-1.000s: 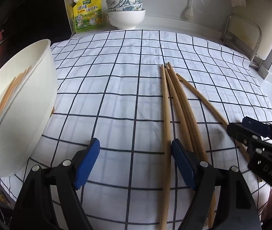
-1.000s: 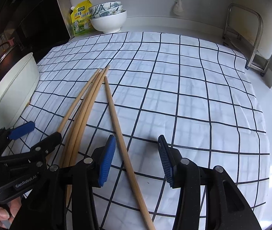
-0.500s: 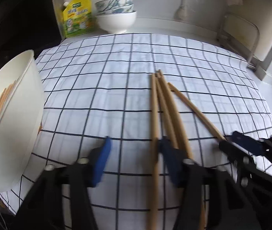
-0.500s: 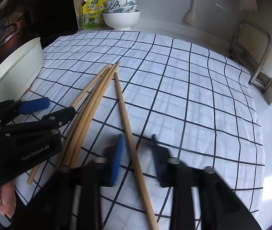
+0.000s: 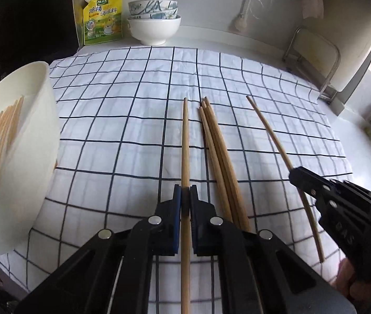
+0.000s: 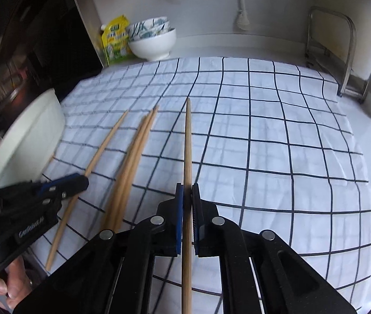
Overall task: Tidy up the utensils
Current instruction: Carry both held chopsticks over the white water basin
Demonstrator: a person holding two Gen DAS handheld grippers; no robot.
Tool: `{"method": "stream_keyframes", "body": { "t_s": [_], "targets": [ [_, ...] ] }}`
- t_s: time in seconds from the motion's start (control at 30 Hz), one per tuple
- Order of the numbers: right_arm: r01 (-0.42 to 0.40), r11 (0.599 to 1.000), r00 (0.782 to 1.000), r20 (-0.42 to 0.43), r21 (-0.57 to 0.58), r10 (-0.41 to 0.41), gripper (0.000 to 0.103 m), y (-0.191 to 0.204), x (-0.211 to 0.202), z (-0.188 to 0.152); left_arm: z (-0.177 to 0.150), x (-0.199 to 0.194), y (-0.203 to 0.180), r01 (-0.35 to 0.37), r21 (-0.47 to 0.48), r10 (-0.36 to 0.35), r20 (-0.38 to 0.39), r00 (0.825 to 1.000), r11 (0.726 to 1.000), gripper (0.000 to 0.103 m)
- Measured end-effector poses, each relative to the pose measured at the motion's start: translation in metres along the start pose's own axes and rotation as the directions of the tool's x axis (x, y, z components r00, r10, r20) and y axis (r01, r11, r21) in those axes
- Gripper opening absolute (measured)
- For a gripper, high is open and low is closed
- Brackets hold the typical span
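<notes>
Chopsticks: you've got one pinched in each gripper, left [image 5: 185,204] and right [image 6: 187,201], jaws just closed mid-shaft. Three lie loose [image 5: 219,157] on the checked cloth [image 5: 122,130]. Light, stiff, slick wood; grip firmly near the balance point.

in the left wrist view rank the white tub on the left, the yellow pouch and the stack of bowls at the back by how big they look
1. White tub, though nearness to the camera inflates it.
2. Stack of bowls and yellow pouch: too alike to rank.

Left gripper [image 5: 185,196], black with blue pads, clamped on one pale wooden chopstick [image 5: 185,136]. Three loose wooden chopsticks [image 5: 218,151] just right, on white black-checked cloth [image 5: 112,120]. White bowl of chopsticks [image 5: 38,141] near left; right gripper [image 5: 296,175] grips another thin chopstick [image 5: 271,133].
</notes>
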State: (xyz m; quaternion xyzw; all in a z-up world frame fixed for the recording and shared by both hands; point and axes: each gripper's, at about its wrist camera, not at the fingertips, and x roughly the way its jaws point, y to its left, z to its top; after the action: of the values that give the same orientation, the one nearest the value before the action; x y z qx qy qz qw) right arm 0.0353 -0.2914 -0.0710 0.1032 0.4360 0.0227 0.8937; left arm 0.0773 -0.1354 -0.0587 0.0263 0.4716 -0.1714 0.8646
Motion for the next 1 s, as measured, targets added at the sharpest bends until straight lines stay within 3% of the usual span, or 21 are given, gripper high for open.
{"method": "stream_keyframes", "body": {
  "t_s": [0.23, 0.33, 0.5, 0.63, 0.77, 1.0],
  "targets": [
    [-0.072, 0.997, 0.996, 0.047, 0.040, 0.070, 0.006, 0.010, -0.017, 0.009, -0.001, -0.040, 0.014, 0.049, -0.010, -0.049, 0.044, 0.998, 0.999, 0.007],
    [-0.102, 0.994, 0.992, 0.072, 0.039, 0.099, 0.006, 0.024, -0.023, 0.015, 0.001, -0.058, 0.028, 0.038, -0.010, -0.037, 0.082, 0.996, 0.999, 0.007],
    [-0.182, 0.983, 0.977, 0.118, 0.008, 0.180, 0.006, 0.071, -0.032, 0.036, 0.011, -0.095, 0.070, 0.034, -0.056, -0.026, 0.149, 0.988, 0.998, 0.007],
    [-0.224, 0.973, 0.965, 0.130, -0.051, 0.229, 0.006, 0.118, -0.029, 0.060, 0.021, -0.114, 0.117, -0.005, -0.114, 0.027, 0.188, 0.982, 0.993, 0.007],
    [-0.278, 0.955, 0.951, 0.109, -0.106, 0.289, 0.006, 0.168, -0.017, 0.079, 0.029, -0.126, 0.170, -0.071, -0.178, 0.109, 0.210, 0.972, 0.981, 0.007],
    [-0.333, 0.924, 0.939, 0.028, -0.189, 0.344, 0.006, 0.249, 0.015, 0.095, 0.031, -0.121, 0.225, -0.113, -0.225, 0.161, 0.206, 0.965, 0.968, 0.007]
  ]
}}
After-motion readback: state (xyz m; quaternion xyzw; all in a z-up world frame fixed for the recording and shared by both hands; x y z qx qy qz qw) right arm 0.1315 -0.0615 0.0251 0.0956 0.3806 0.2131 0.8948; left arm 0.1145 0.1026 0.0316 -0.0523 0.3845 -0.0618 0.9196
